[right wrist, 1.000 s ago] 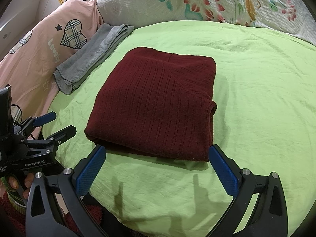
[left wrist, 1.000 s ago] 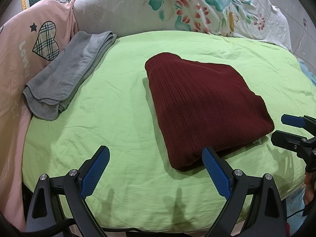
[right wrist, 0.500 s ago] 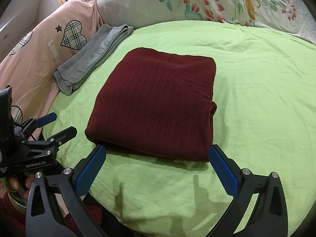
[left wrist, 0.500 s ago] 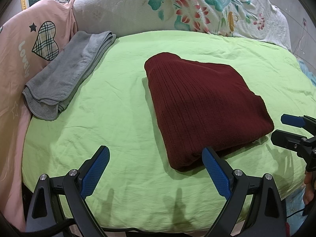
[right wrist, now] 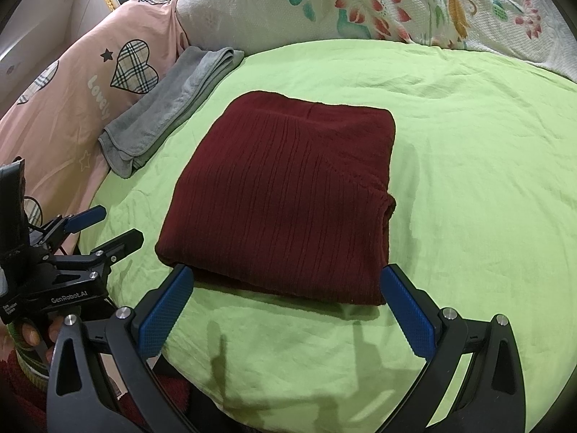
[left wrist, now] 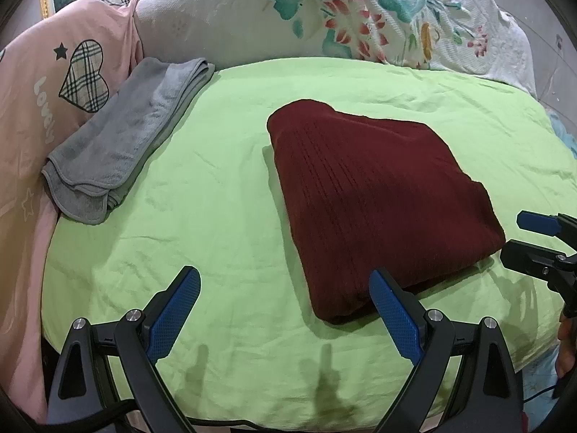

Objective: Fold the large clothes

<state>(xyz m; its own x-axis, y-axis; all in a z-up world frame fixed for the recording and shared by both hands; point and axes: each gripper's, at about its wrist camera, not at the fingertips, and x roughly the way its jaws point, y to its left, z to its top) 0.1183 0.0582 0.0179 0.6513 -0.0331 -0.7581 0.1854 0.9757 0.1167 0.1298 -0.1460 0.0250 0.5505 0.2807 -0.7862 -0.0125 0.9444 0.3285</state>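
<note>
A dark red ribbed sweater (left wrist: 375,198) (right wrist: 288,195) lies folded into a neat rectangle on the green bedsheet (left wrist: 223,202) (right wrist: 468,166). My left gripper (left wrist: 285,288) hovers open above the sheet's near edge, its right finger close to the sweater's near corner, nothing between the pads. My right gripper (right wrist: 286,285) is open too, spanning the sweater's near edge just in front of it without touching. Each gripper shows in the other's view: the right gripper (left wrist: 519,232) at the far right, the left gripper (right wrist: 108,225) at the left, both open.
A folded grey towel (left wrist: 126,144) (right wrist: 169,104) lies at the sheet's left side. A pink pillow with plaid hearts (left wrist: 54,83) and a white floral pillow (left wrist: 324,18) line the back. A hand (right wrist: 36,335) holds the left gripper's grip. The bed's front edge is just below the fingers.
</note>
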